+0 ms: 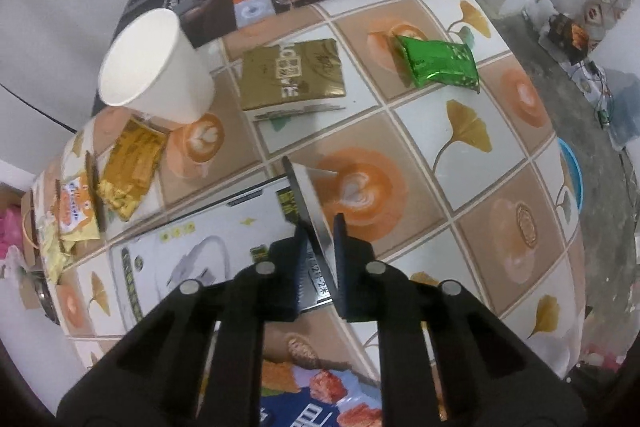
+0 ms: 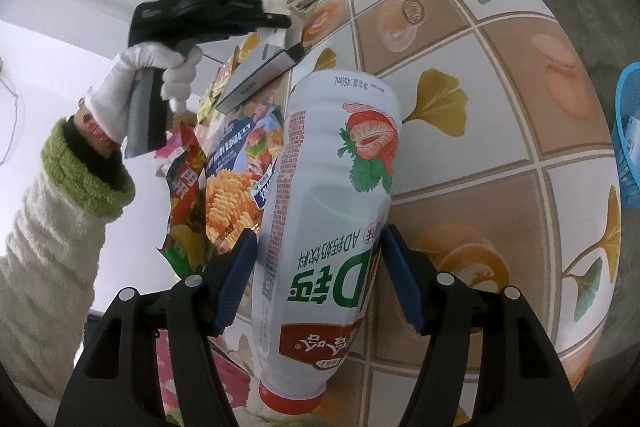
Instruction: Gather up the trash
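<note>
My left gripper (image 1: 319, 225) is shut on the thin edge of a flat white carton (image 1: 200, 239) with an appliance printed on it, held tilted over the table. In the right wrist view, a white-gloved hand (image 2: 148, 67) holds that left gripper (image 2: 294, 37), with the carton (image 2: 256, 79) hanging from it. My right gripper (image 2: 318, 251) is shut on a white strawberry-milk bottle (image 2: 332, 187). Its red cap points toward the camera, and both blue pads press on its sides. A green foil wrapper (image 1: 440, 63) lies on the table's far side.
On the tile-patterned tablecloth (image 1: 460, 187) stand a white paper cup (image 1: 156, 67) and a gold pack (image 1: 292, 75). Gold and yellow snack wrappers (image 1: 128, 167) lie at the left. A blue snack bag (image 2: 236, 163) lies beside the bottle. A blue basket (image 2: 628, 131) stands off the table's right edge.
</note>
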Demonstrator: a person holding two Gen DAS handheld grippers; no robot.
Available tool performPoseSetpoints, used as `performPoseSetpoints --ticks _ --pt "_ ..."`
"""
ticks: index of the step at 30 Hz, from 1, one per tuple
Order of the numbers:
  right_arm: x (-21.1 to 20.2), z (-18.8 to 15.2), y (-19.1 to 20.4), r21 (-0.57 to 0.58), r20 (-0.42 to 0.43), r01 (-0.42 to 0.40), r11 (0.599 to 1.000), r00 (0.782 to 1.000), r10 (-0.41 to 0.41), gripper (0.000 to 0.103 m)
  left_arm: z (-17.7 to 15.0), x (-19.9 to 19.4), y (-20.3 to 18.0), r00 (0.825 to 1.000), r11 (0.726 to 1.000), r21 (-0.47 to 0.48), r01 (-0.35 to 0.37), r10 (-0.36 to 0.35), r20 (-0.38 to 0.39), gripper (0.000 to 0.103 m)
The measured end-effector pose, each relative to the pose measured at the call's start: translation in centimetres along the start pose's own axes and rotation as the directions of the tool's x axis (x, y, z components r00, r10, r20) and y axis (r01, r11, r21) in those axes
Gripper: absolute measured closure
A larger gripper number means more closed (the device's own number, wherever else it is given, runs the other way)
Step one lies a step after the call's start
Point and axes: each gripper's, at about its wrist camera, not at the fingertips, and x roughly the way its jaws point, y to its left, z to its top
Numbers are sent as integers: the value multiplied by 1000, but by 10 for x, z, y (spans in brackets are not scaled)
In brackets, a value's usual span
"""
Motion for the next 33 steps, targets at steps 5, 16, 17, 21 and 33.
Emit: performPoseSetpoints --ticks 5,16,17,21,33 --pt "-1 1 -4 29 9 -14 999 1000 14 41 -8 -28 7 998 1000 5 -21 21 59 96" --pt "-9 -1 -12 85 45 -41 996 998 38 42 -40 -149 24 943 990 42 -133 113 313 100" --pt "-10 -1 -11 85 49 -42 996 998 38 42 -42 -159 25 938 990 39 -132 112 329 100" --pt "-17 -4 -9 80 68 -46 996 997 40 42 -55 -199 24 912 993 29 -110 90 400 100" --pt "-84 -31 -12 56 196 -49 997 980 38 43 -100 -267 -68 819 985 164 -60 -45 572 100"
